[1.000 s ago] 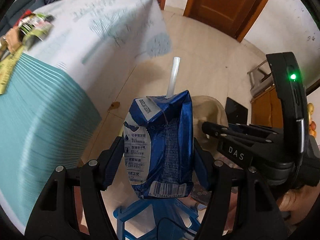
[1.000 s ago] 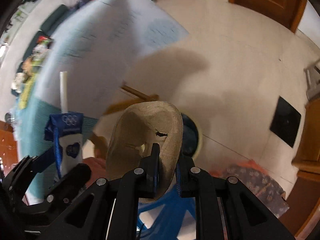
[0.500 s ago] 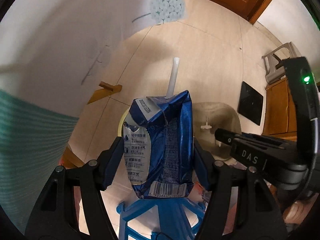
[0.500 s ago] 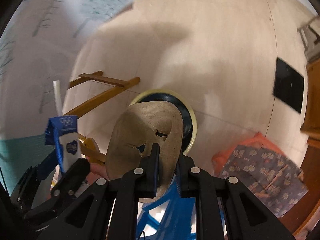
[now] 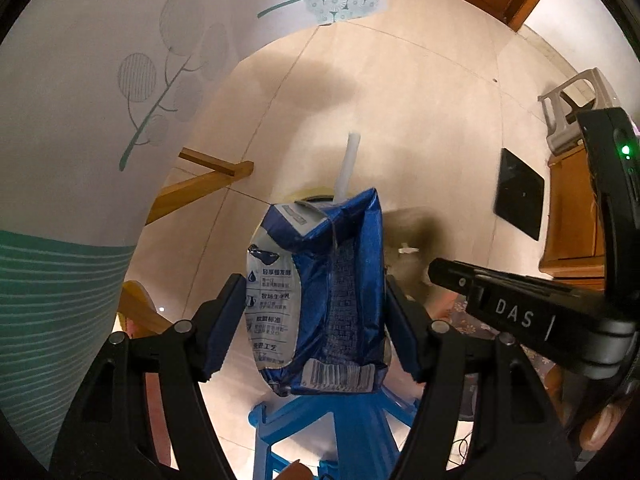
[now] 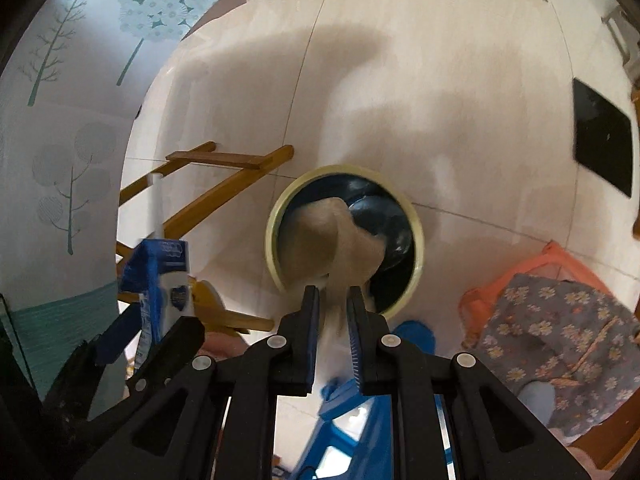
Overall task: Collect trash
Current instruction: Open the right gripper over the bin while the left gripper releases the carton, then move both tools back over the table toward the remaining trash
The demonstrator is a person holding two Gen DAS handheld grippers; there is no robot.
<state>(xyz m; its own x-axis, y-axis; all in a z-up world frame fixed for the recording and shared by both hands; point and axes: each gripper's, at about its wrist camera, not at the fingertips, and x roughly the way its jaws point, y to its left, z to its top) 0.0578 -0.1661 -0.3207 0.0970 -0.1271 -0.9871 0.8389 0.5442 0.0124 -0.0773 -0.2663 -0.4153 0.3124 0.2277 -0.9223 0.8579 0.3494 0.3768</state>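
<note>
Far left in both views we see the tablecloth – pale fabric with printed trees and a teal striped band, draped over the table edge. Beside it, wooden bars of a frame on the tiled floor.

Left gripper is clamped on a milk carton: crumpled blue-and-white foil-look carton, long axis upright in view, running forward along the fingers, barcode end nearest the camera. Its white straw points up and away from the camera. The blue pads press both flat sides. In the right wrist view the same carton sits low left, straw end up.

Centre – a round bin with a pale yellow rim and dark liner stands on the floor. The right gripper has its jaws slightly parted around a tan, crumpled, blurry paper piece; we cannot tell whether they pinch it. The paper extends forward over the bin mouth.

Below: a blue plastic stool. Right: floral grey cloth on an orange basket, and a black square panel on the floor.
</note>
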